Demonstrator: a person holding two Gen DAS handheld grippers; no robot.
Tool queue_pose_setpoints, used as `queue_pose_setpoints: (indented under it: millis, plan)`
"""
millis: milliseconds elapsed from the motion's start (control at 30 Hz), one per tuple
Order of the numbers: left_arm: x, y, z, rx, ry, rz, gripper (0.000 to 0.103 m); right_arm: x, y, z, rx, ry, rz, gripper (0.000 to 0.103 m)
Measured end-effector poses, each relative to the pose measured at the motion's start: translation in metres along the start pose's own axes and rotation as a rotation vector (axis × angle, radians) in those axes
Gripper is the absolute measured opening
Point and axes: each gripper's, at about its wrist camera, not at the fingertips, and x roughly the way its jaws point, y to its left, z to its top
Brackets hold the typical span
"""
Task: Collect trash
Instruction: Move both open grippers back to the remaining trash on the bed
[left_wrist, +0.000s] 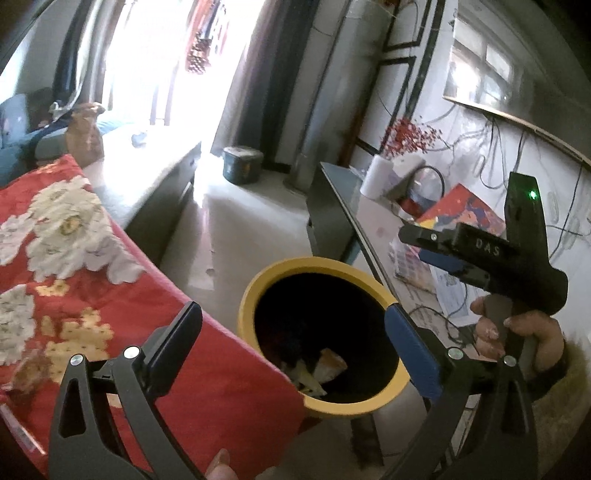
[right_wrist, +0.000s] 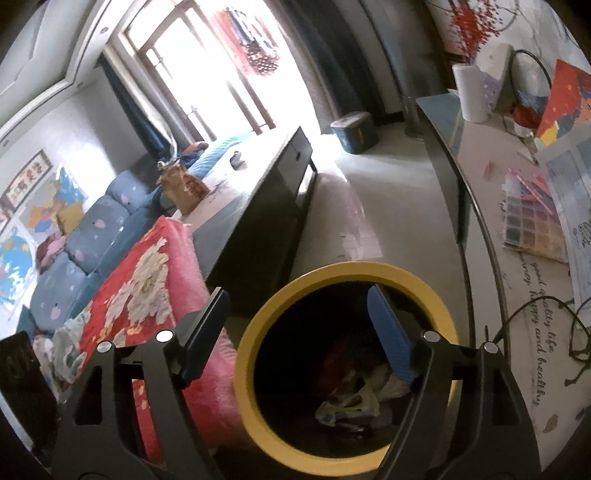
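Note:
A yellow-rimmed trash bin (left_wrist: 255, 288) with a dark inside stands on the floor between the red floral blanket and the glass table. It holds crumpled wrappers (left_wrist: 321, 369). My left gripper (left_wrist: 291, 325) is open and empty above the bin's mouth. The right gripper shows in the left wrist view (left_wrist: 428, 243), held by a hand over the table; its jaw state is unclear there. In the right wrist view the right gripper (right_wrist: 299, 306) is open and empty over the same bin (right_wrist: 247, 350), with crumpled trash (right_wrist: 354, 402) at the bottom.
A red floral blanket (left_wrist: 74, 258) lies left of the bin. The glass table (right_wrist: 491, 258) on the right carries a paper roll (right_wrist: 474, 92), colour cards (right_wrist: 532, 218), papers and cables. A dark low cabinet (right_wrist: 258, 206) and a blue sofa (right_wrist: 85, 236) stand behind.

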Motion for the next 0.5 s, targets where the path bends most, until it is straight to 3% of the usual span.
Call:
queue_pose_setpoints:
  millis: [500]
  plan:
    - [-0.056,0.041,-0.002,-0.064,-0.112,0.141,0.096,0.001,0.062,-0.011,-0.116,0.019,0.095,0.074]
